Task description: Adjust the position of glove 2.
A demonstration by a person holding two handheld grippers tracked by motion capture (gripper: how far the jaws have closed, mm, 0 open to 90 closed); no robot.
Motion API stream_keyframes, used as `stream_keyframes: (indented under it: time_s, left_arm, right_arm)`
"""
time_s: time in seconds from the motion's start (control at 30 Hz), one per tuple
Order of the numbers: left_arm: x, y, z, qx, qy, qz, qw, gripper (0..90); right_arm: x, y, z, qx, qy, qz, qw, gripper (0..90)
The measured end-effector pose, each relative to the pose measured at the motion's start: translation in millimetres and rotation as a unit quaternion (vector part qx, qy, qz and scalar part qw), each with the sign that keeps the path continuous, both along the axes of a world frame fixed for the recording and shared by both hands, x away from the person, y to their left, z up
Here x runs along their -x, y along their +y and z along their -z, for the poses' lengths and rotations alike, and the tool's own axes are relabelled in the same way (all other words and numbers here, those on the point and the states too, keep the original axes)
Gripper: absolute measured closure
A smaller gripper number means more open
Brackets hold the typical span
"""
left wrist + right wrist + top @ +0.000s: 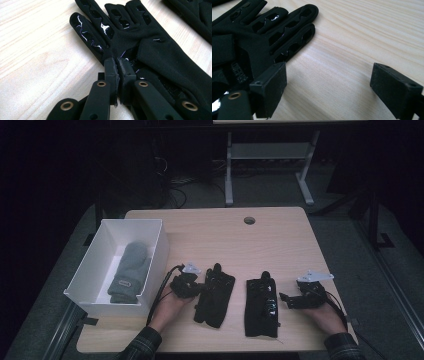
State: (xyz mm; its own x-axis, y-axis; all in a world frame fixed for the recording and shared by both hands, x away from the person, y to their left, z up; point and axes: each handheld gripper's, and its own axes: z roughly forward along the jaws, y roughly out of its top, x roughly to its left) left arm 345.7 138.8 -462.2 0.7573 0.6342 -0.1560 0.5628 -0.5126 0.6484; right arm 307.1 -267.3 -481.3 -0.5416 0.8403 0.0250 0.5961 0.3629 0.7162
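Two black gloves flat on the wooden surface (280, 227), side by side, fingers pointing away from the person. Left claw (117, 62) clenched at the edge of the left glove (150, 50), pads pressed together just below the thumb; whether any fabric is pinched between them, impossible to tell. Right claw (329, 82) released, jaws spread wide on bare wood just beside the right glove (262, 32), one pad near its fingers. White box (150, 227) at the left, holding a grey mitten (131, 267)
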Motion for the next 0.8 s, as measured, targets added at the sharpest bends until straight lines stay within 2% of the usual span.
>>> stream_keyframes:
  time_s: [0.07, 0.17, 0.3, 0.37, 0.43, 0.57, 0.67, 0.8]
  left_arm:
    - [-1.1, 1.2, -0.2, 0.008, 0.007, -0.004, 0.9999, 87.5]
    - [-2.0, 2.9, -2.2, 0.033, 0.013, -0.01, 0.9993, 87.7]
    - [-2.0, 5.5, -7.7, 0.056, 0.019, -0.008, 0.9982, 87.7]
    - [-1.3, 6.6, -9.7, 0.066, 0.023, -0.006, 0.9975, 87.7]
    - [-0.7, 7.1, -11.4, 0.074, 0.022, -0.004, 0.997, 87.7]
    - [-0.4, 8.3, -13.7, 0.086, 0.024, -0.006, 0.996, 87.7]
    - [-0.4, 9.6, -15.1, 0.09, 0.023, -0.005, 0.9957, 87.7]
    - [-0.9, 10.9, -17.8, 0.107, 0.027, -0.002, 0.9939, 87.7]
  right_arm:
    - [0.8, 0.3, -2.0, 0.003, 0.008, -0.004, 1.0, 19.2]
    - [6.8, 0.1, -8.4, 0.002, 0.013, -0.024, 0.9996, 39.8]
    - [16.0, 2.2, -15.0, -0.005, 0.023, -0.075, 0.9969, 74.1]
    - [19.5, 4.5, -17.3, -0.01, 0.035, -0.092, 0.9951, 84.5]
    - [21.4, 5.3, -17.2, -0.014, 0.046, -0.114, 0.9923, 89.9]
    - [23.4, 12.7, -16.2, -0.026, 0.064, -0.149, 0.9864, 90.0]
    - [23.8, 20.9, -14.2, -0.021, 0.07, -0.164, 0.9838, 90.0]
    - [22.2, 25.6, -15.1, -0.027, 0.068, -0.173, 0.9821, 90.0]
